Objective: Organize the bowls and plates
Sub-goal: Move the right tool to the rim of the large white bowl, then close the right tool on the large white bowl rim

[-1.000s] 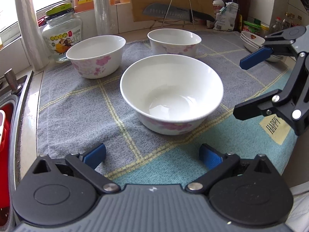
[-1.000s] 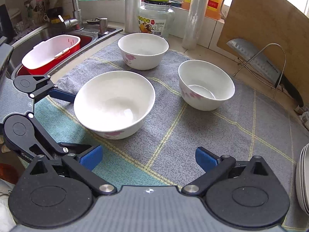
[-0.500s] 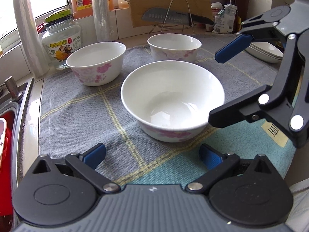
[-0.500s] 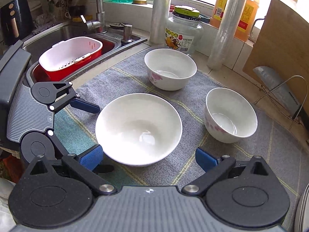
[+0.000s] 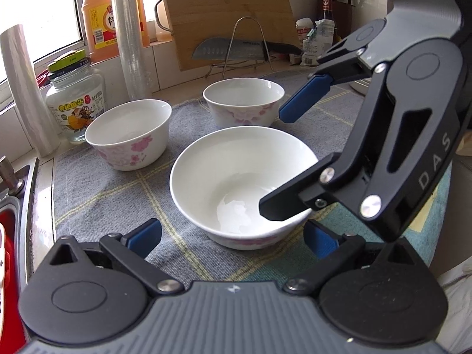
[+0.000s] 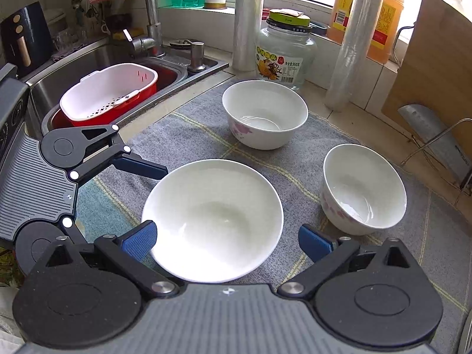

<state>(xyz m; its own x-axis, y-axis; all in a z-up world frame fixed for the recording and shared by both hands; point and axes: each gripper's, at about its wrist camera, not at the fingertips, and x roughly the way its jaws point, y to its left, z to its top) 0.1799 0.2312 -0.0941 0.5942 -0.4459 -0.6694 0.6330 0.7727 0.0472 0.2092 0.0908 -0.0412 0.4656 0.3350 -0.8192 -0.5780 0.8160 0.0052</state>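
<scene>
A large white bowl (image 5: 236,177) with pink flowers stands on the grey cloth, also seen from above (image 6: 212,215). Two smaller matching bowls stand behind it, one at far left (image 5: 129,135) and one at far right (image 5: 243,103). My left gripper (image 5: 233,239) sits at the large bowl's near side. Its jaws are closing, the blue pads flank the bowl's base, and neither touches it. My right gripper (image 6: 227,242) is open and straddles the bowl's right side. Its lower finger (image 5: 283,206) hangs over the rim and its upper pad (image 5: 298,100) is beyond it.
The grey checked cloth (image 6: 188,129) covers the counter. To the left lies a sink (image 6: 97,59) holding a red and white strainer basket (image 6: 109,94). A glass jar (image 5: 75,103), film rolls, an orange bottle, a cutting board (image 5: 230,14) and a racked knife line the back wall.
The right gripper has come in from the right over the large bowl's rim. The bowls have not moved. The left gripper stays near the bowl's front.
</scene>
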